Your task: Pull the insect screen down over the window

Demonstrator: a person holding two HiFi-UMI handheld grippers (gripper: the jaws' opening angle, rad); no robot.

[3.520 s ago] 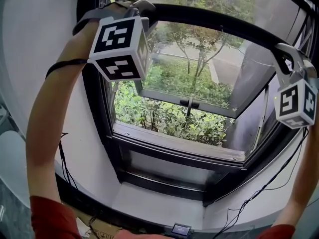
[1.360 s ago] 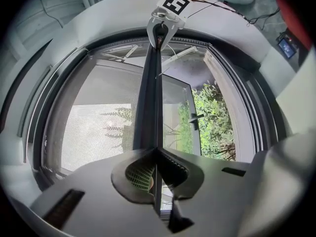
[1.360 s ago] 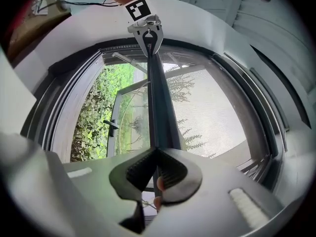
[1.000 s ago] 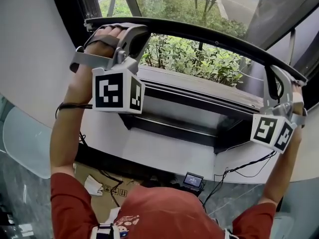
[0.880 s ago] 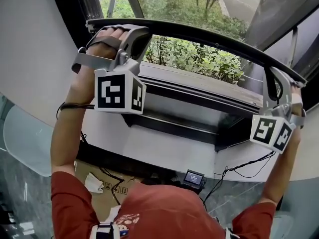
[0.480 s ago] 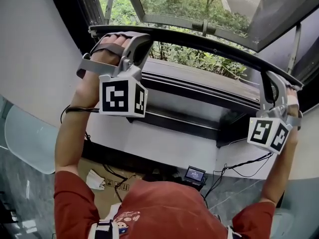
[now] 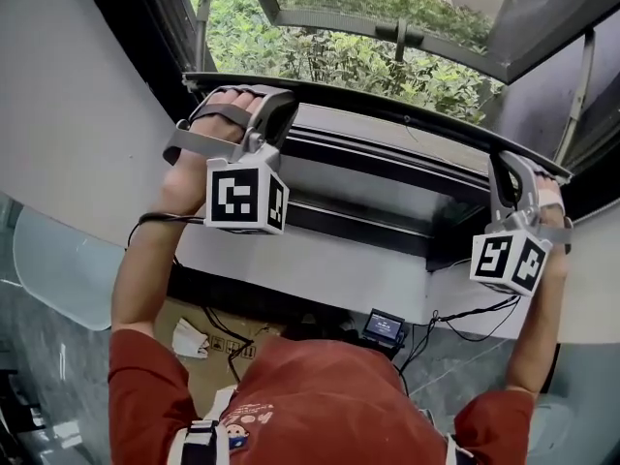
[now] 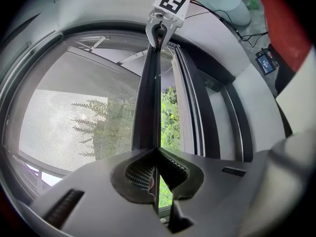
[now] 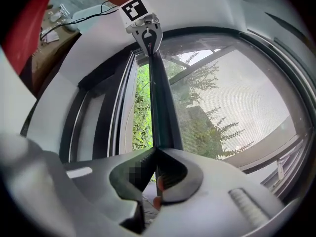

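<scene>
The insect screen's dark bottom bar (image 7: 387, 105) spans the window, low over the sill (image 7: 387, 168). My left gripper (image 7: 274, 97) is shut on the bar near its left end, and my right gripper (image 7: 505, 163) is shut on it near its right end. In the left gripper view the jaws (image 8: 154, 153) pinch the bar (image 8: 148, 98), which runs up to the other gripper (image 8: 161, 26), with grey mesh (image 8: 74, 112) on its left. The right gripper view mirrors this: jaws (image 9: 156, 154) on the bar (image 9: 162, 102), mesh (image 9: 237, 98) at the right. A narrow strip of green shows between bar and frame.
Beyond the screen an outward-tilted window sash (image 7: 397, 32) stands over green shrubs (image 7: 291, 51). Under the sill lie a cardboard box (image 7: 194, 342), a small device with a lit display (image 7: 384, 325) and cables (image 7: 465, 318). A pale rounded seat (image 7: 58, 269) is at the left.
Both grippers have come down together with the bar. More mesh is drawn out above it, and the open gap over the sill has shrunk.
</scene>
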